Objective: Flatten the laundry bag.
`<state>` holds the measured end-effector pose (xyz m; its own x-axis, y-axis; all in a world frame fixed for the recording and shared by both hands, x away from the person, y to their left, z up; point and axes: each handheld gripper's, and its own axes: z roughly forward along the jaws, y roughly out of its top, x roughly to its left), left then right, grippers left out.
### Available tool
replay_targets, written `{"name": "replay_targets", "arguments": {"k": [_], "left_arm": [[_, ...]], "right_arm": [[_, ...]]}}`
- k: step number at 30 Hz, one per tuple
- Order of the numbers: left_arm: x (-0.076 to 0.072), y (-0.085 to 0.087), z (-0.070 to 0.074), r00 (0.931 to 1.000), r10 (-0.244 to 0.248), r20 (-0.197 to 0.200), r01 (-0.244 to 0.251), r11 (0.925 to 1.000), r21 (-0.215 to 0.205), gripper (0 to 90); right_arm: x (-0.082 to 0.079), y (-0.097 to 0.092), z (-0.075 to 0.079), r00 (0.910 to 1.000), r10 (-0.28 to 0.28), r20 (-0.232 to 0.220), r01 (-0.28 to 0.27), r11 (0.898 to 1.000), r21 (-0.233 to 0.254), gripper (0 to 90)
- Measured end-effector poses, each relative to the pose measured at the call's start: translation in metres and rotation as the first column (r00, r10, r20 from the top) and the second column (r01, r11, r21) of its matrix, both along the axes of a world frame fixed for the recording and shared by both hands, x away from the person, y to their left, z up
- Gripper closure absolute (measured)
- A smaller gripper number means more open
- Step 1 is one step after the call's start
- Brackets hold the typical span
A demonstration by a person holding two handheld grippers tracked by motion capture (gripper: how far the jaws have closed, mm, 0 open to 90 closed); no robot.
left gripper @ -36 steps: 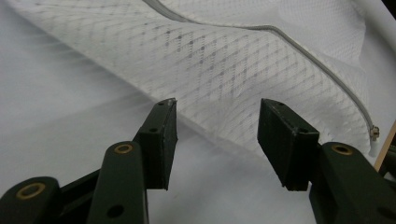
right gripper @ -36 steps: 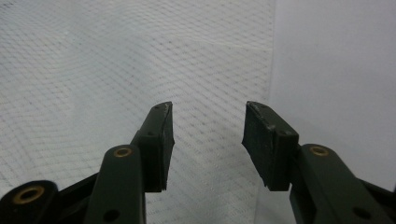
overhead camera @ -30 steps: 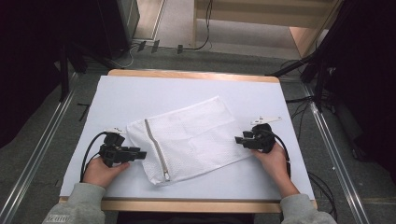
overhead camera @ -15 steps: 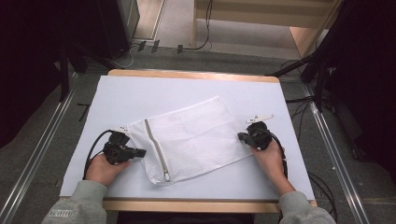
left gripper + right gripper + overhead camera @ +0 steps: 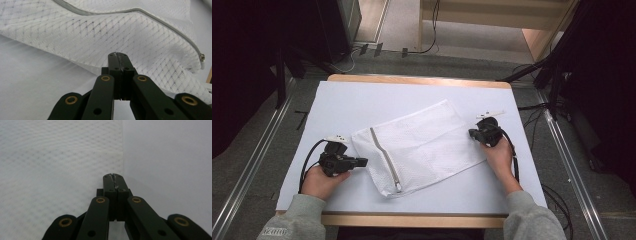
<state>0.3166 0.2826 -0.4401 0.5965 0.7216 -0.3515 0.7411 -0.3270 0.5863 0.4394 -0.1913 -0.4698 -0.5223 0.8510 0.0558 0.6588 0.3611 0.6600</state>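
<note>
White mesh laundry bag (image 5: 419, 145) flat at frame centre on tabletop (image 5: 362, 100). Left claw (image 5: 362, 161) pinching bag's left edge; right claw (image 5: 472, 133) pinching right edge.

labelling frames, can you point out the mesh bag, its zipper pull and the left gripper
mesh laundry bag (image 5: 427, 142), high view, middle of the white mesh panel
zipper pull (image 5: 202, 57), left gripper view, metal slider at the zip's end
left gripper (image 5: 117, 54), left gripper view, tips of the closed jaws
</note>
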Motion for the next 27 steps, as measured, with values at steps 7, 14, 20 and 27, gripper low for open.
{"name": "replay_targets", "arguments": {"k": [7, 14, 20, 27], "left_arm": [[0.009, 0.007, 0.004, 0.9992, 0.010, 0.039, -0.010, 0.9999, -0.002, 77.8], [0.052, 0.020, 0.016, 0.9963, 0.055, 0.065, -0.056, 0.9984, 0.012, 65.8], [0.082, 0.022, 0.013, 0.9955, 0.062, 0.072, -0.067, 0.9960, 0.060, 60.0], [0.106, 0.020, 0.007, 0.9959, 0.059, 0.069, -0.064, 0.9954, 0.072, 58.2]], "right_arm": [[0.012, 0.004, 0.002, 0.9998, -0.006, -0.018, 0.007, 0.999, 0.045, 90.0], [-0.024, -0.008, 0.012, 0.9998, 0.015, 0.015, -0.016, 0.997, 0.080, 80.8], [-0.051, -0.020, 0.011, 0.9998, 0.019, -0.001, -0.019, 0.997, 0.076, 71.5], [-0.076, -0.031, 0.004, 0.9998, -0.001, -0.020, 0.002, 0.998, 0.056, 64.4]]}}
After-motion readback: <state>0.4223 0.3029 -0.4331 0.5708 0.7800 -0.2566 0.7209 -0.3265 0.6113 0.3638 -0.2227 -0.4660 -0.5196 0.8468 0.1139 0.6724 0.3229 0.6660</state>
